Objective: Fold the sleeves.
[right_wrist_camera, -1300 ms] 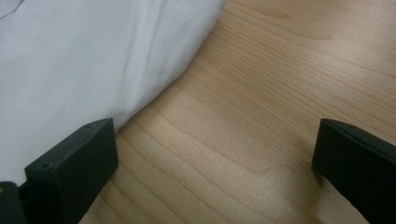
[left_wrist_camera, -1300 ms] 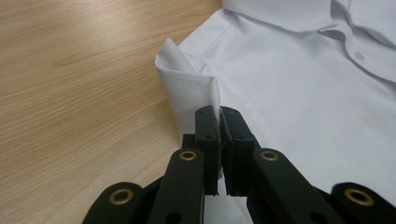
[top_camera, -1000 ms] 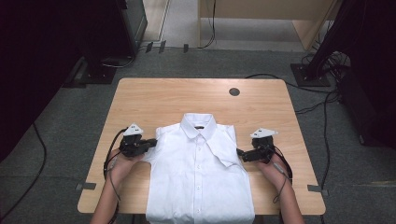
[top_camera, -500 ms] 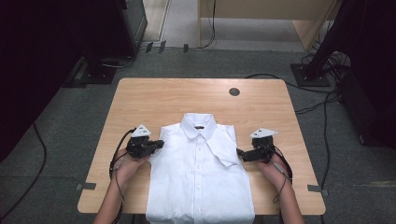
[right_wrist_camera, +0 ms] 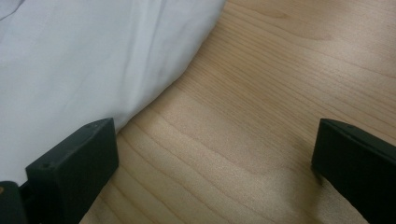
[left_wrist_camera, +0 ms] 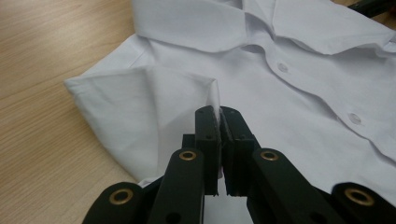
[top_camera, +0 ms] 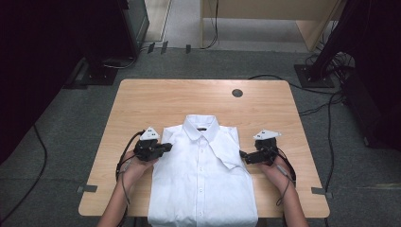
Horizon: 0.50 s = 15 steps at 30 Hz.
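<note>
A white button-up shirt (top_camera: 203,182) lies face up on the wooden table (top_camera: 189,99), collar toward the far side, its hem reaching the near edge. My left gripper (top_camera: 167,147) sits at the shirt's left shoulder, pointing inward. In the left gripper view it (left_wrist_camera: 219,115) is shut on a folded edge of the shirt's (left_wrist_camera: 289,88) sleeve fabric, lifted a little off the table. My right gripper (top_camera: 244,154) rests at the shirt's right edge. In the right gripper view it (right_wrist_camera: 215,137) stands open over bare wood (right_wrist_camera: 261,93), the shirt's edge (right_wrist_camera: 84,60) beside its left jaw.
A dark round cable hole (top_camera: 237,93) sits near the table's far edge. Black cables (top_camera: 326,109) and dark equipment stands (top_camera: 101,71) lie on the grey floor around the table. Bare wood stretches beyond the collar.
My left gripper has moved right, inward over the shirt, drawing the pinched sleeve fold with it. The right gripper has stayed put.
</note>
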{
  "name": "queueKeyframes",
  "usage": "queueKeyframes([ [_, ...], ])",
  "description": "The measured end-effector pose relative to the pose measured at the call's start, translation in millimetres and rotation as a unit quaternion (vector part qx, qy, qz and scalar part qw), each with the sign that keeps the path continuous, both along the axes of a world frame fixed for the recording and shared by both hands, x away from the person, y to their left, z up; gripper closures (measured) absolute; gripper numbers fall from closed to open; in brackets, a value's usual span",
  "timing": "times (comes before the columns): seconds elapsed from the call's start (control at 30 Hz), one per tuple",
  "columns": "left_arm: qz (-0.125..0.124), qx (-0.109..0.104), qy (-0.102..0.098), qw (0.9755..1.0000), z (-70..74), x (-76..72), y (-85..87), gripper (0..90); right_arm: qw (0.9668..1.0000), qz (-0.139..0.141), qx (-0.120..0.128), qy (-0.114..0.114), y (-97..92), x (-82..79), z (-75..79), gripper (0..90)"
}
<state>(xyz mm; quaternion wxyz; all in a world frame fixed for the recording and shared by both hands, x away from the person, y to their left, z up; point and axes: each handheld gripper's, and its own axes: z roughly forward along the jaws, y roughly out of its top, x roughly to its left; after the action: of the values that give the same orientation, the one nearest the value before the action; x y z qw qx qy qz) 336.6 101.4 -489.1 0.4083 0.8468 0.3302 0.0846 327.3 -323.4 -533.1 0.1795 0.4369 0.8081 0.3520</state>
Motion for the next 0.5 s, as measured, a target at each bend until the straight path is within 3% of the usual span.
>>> queueKeyframes([
  [0.5, -0.027, -0.001, -0.004, 0.9996, 1.6, -6.0, -24.3, 86.3, 1.0, 0.0, 0.0, 0.0, 0.1, 0.1, 0.0, 0.3],
])
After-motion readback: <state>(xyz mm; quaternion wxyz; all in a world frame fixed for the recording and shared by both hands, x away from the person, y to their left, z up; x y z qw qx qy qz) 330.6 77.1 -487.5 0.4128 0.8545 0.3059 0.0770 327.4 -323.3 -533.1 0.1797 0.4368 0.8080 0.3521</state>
